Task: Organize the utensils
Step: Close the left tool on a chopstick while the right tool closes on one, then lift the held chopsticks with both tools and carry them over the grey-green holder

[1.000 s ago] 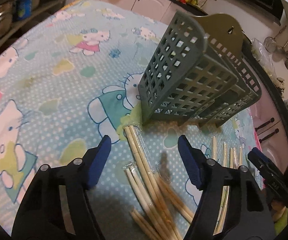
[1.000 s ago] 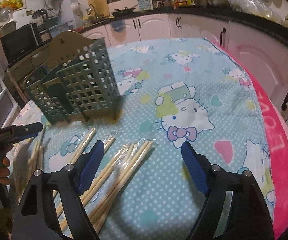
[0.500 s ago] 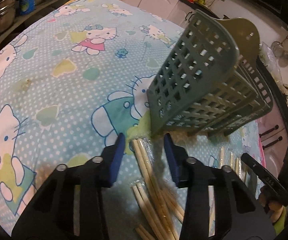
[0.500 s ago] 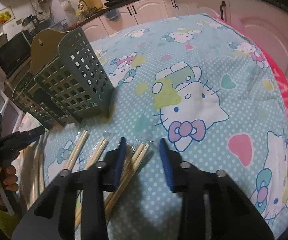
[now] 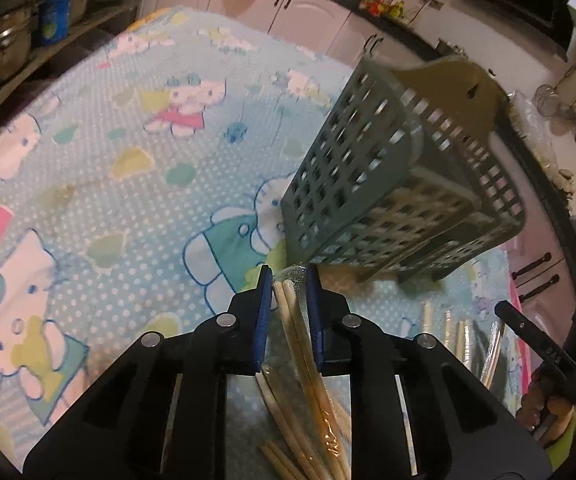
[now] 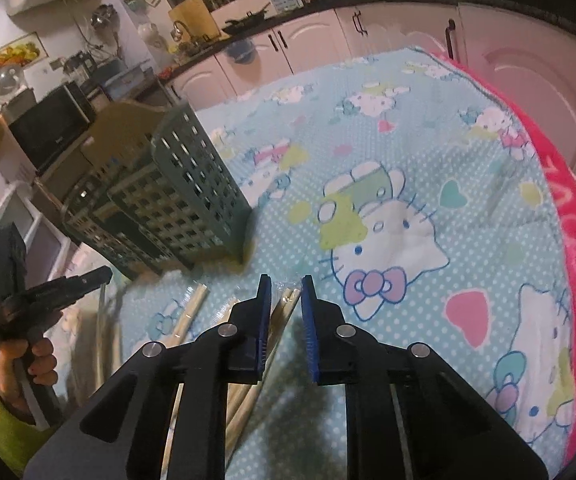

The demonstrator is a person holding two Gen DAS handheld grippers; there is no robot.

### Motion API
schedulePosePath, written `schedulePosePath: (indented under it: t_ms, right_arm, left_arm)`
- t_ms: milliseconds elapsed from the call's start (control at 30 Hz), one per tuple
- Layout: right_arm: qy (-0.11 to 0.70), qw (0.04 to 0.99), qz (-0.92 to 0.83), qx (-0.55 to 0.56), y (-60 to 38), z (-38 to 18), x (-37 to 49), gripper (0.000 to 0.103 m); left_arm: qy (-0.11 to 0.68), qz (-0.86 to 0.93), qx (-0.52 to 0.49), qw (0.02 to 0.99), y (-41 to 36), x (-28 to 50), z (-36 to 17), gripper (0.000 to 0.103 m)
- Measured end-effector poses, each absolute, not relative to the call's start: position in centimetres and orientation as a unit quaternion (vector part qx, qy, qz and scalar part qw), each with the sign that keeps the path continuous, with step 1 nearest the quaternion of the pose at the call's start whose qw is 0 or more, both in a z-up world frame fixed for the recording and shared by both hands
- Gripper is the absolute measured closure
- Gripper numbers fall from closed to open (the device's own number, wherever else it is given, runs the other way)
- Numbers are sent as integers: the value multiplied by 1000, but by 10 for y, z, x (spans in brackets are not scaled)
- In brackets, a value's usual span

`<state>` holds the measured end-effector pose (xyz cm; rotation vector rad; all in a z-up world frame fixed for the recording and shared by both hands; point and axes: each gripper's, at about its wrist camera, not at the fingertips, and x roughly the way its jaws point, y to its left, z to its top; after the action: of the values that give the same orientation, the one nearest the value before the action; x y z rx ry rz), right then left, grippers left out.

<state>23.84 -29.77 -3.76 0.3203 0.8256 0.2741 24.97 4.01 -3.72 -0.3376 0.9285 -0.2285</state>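
Wrapped chopstick pairs lie scattered on a table covered by a light-blue cartoon-cat cloth (image 5: 100, 184), just in front of a grey-green slotted utensil holder (image 5: 371, 184) that stands upright on the cloth.

Left wrist view: the left gripper (image 5: 290, 280) points down at the cloth, its blue pads (image 5: 263, 312) closing around one cellophane-wrapped chopstick pair (image 5: 288, 304). The pair's tips show between the jaws, with a little space left on the right-hand side, so a firm pinch cannot be confirmed. The holder rises at 1 o'clock from the fingertips, its base corner just beyond them. More chopsticks (image 5: 453, 332) lie at 3 o'clock, near the other gripper's black finger at the frame's right edge.

Right wrist view: the right gripper (image 6: 286, 284) also points down, jaws narrowing over the tips of a second wrapped pair (image 6: 288, 300). The sticks run against the left pad while the right pad stands slightly apart. The holder (image 6: 168, 208) stands at 10 o'clock. Further pairs (image 6: 192, 312) lie at 9 o'clock. At the far left, a person's hand (image 6: 28, 360) in a yellow-green sleeve (image 6: 0, 416) grips the left tool's handle.
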Motion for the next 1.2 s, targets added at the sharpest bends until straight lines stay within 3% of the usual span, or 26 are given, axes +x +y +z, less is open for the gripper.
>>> schedulePosePath:
  t_ms: [500, 567, 1200]
  right_arm:
    - [322, 920, 179, 137, -295, 31, 202, 94]
    - [312, 923, 186, 130, -291, 38, 196, 94]
    - [231, 937, 250, 82, -247, 112, 162, 96]
  left_arm:
    - [358, -136, -155, 911, 44, 205, 36, 94]
    - [347, -139, -155, 914, 45, 200, 44, 101]
    - [277, -173, -133, 936, 35, 163, 105, 102]
